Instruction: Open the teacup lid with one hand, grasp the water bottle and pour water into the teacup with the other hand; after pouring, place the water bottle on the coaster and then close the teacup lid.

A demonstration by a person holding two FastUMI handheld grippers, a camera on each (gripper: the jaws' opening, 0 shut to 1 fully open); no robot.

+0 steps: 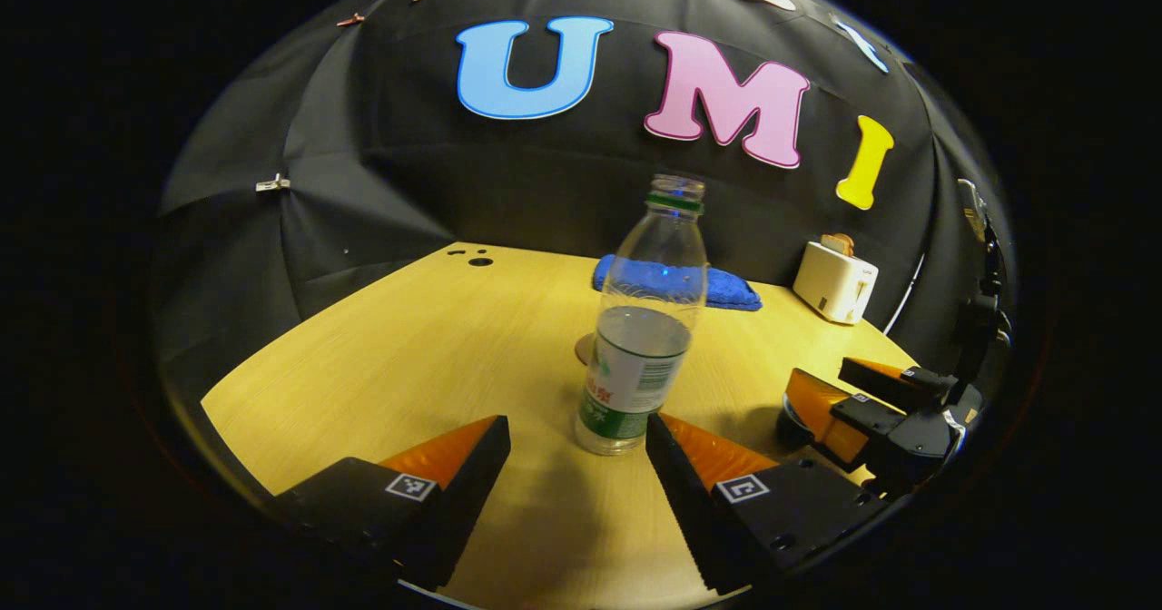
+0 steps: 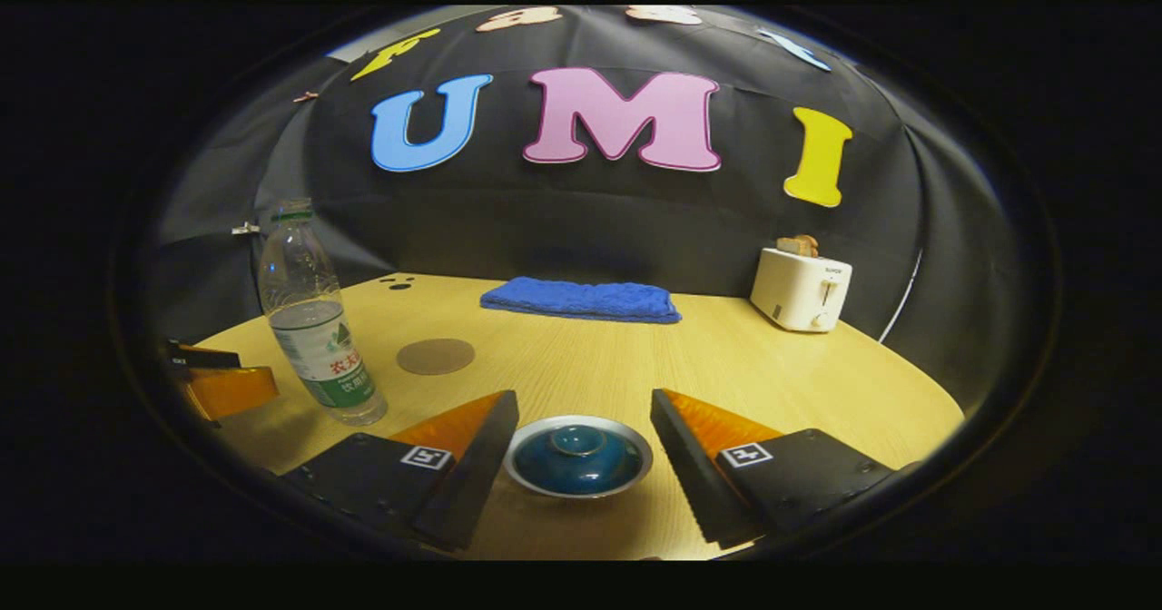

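Teacup (image 2: 578, 457), dark blue with a pale rim, standing on the wooden table (image 2: 744, 356) near its front edge with its lid (image 2: 578, 440) in place, knob uppermost. In the right gripper view the right gripper (image 2: 581, 442) is spread wide, one finger on either side of the teacup, neither touching it. Water bottle (image 1: 643, 338), clear plastic with a green-and-white label and no cap visible on its neck, upright on the table and roughly half full; in the left gripper view it stands between the fingers of the left gripper (image 1: 577, 442), which is likewise wide open, the bottle's base lying just beside the right-hand finger and apart from the other. Whether that finger touches the bottle cannot be told. Coaster (image 2: 436, 356), round and brown, flat on the table behind the bottle toward the back edge, bare; in the left gripper view only a sliver of it shows past the bottle's side. In the right gripper view the bottle (image 2: 315, 319) stands toward the table's left edge, with the left gripper's fingers (image 2: 222, 383) beside it. Folded blue cloth (image 2: 581, 300) along the back edge, at the middle. White toaster (image 2: 801, 290) near the back right corner, with toast in its slot.
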